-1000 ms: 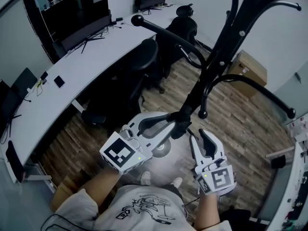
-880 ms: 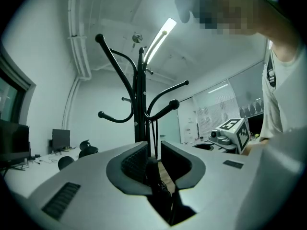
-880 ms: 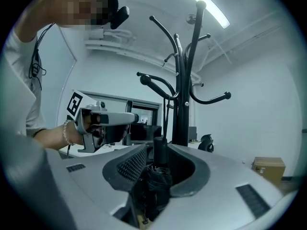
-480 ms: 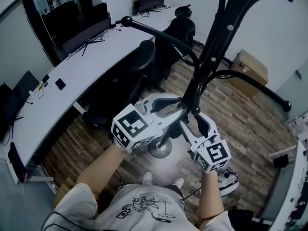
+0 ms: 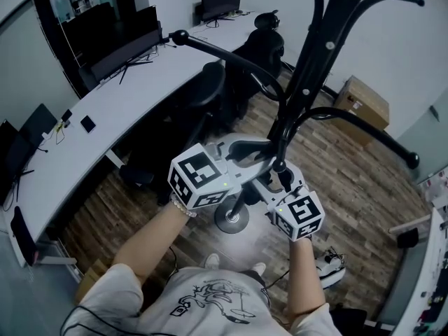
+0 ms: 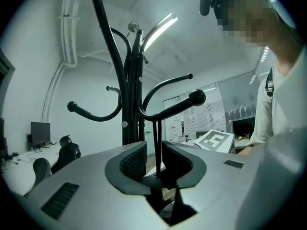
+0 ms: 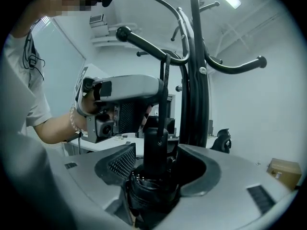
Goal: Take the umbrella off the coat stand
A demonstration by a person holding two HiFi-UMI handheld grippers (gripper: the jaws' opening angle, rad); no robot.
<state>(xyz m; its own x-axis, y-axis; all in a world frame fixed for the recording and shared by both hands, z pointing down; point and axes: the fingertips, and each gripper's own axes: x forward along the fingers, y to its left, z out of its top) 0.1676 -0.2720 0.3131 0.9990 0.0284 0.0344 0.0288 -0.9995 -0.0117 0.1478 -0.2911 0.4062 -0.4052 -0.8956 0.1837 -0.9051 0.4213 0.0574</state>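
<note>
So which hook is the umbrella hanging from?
The low hook pointing toward the person: the umbrella strap loops over it, while the other hooks look bare.

We count one coat stand (image 5: 308, 54), one umbrella (image 7: 156, 131), and two grippers: the left gripper (image 6: 153, 153) and the right gripper (image 7: 154, 159), whose jaws have just been opening with the umbrella between them. We also count two marker cubes (image 5: 199, 178), one on each gripper. Around these we list one long white desk (image 5: 105, 110), two office chairs (image 5: 210, 82) with their backs in view, one cardboard box (image 5: 360, 100), and two white shoes (image 5: 212, 260).
</note>
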